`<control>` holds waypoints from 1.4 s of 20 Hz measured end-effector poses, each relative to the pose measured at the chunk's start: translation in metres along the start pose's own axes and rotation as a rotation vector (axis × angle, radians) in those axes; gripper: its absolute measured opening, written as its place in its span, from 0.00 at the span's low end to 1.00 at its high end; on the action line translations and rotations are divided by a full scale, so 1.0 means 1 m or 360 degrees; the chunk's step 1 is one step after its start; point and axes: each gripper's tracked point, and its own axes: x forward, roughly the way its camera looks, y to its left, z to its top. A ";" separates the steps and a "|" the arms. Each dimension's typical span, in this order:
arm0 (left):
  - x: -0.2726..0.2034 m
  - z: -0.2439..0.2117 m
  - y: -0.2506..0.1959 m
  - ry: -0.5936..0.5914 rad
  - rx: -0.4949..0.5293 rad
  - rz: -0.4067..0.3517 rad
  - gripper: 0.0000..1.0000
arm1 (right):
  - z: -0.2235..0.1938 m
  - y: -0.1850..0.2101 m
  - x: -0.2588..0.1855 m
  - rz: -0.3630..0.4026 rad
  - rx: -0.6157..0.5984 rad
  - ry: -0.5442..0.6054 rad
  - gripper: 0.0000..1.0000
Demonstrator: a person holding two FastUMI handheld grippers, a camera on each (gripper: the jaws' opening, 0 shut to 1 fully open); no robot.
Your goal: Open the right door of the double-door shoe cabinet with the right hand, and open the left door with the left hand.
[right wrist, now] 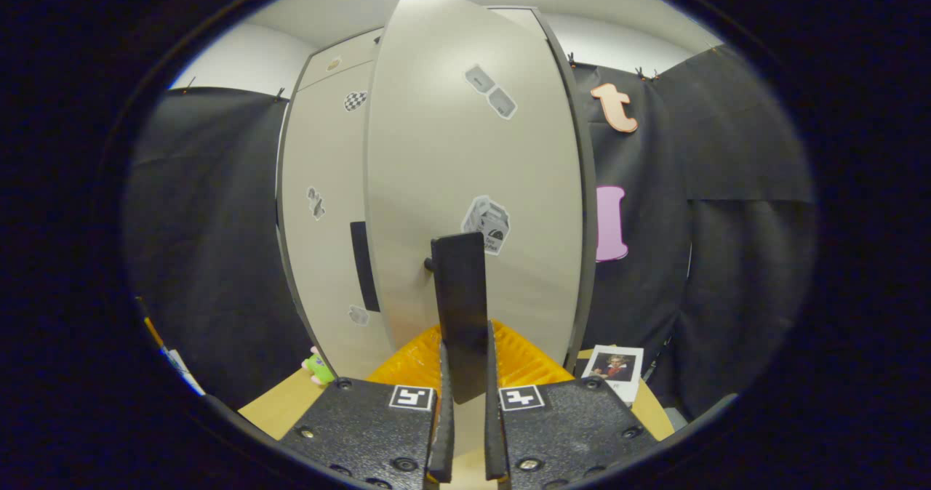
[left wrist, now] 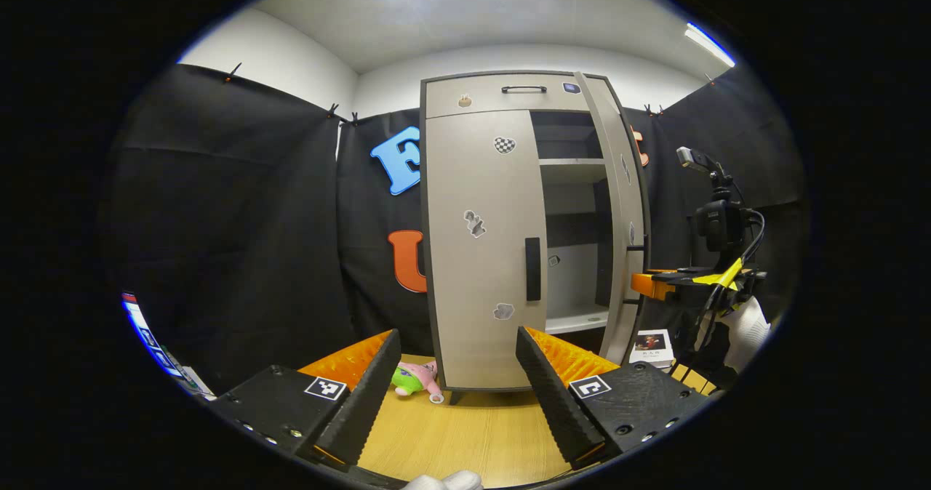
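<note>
The beige shoe cabinet (left wrist: 502, 94) stands on a wooden surface. Its left door (left wrist: 476, 250) is closed, with a black vertical handle (left wrist: 533, 268) at its right edge. My left gripper (left wrist: 458, 377) is open, low in front of that door and well short of the handle. The right door (left wrist: 622, 214) is swung outward, showing the shelves (left wrist: 571, 163) inside. In the right gripper view this right door (right wrist: 473, 170) faces me, and my right gripper (right wrist: 463, 395) is shut on its black handle (right wrist: 460, 308). The closed left door (right wrist: 324, 221) lies behind it.
A pink and green plush toy (left wrist: 414, 379) lies at the cabinet's left foot. A picture card (right wrist: 614, 368) rests on the wooden surface (left wrist: 473, 432) to the right. A camera on a stand (left wrist: 716, 221) and a gloved hand (left wrist: 745, 330) are at the far right.
</note>
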 end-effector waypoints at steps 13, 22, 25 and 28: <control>0.017 0.004 -0.050 -0.0005 -0.0018 -0.0219 0.95 | 0.001 -0.077 -0.039 -0.0118 0.0021 -0.0010 0.11; 0.017 0.012 -0.102 -0.0016 0.0011 -0.0311 0.95 | 0.009 -0.146 -0.046 -0.0178 0.0033 -0.0035 0.04; 0.015 0.012 -0.111 -0.0005 0.0027 -0.0297 0.95 | 0.018 -0.148 -0.044 -0.0142 0.0038 -0.0058 0.04; 0.012 0.013 -0.115 -0.0002 0.0013 -0.0276 0.95 | 0.013 -0.147 -0.041 -0.0115 0.0069 -0.0037 0.04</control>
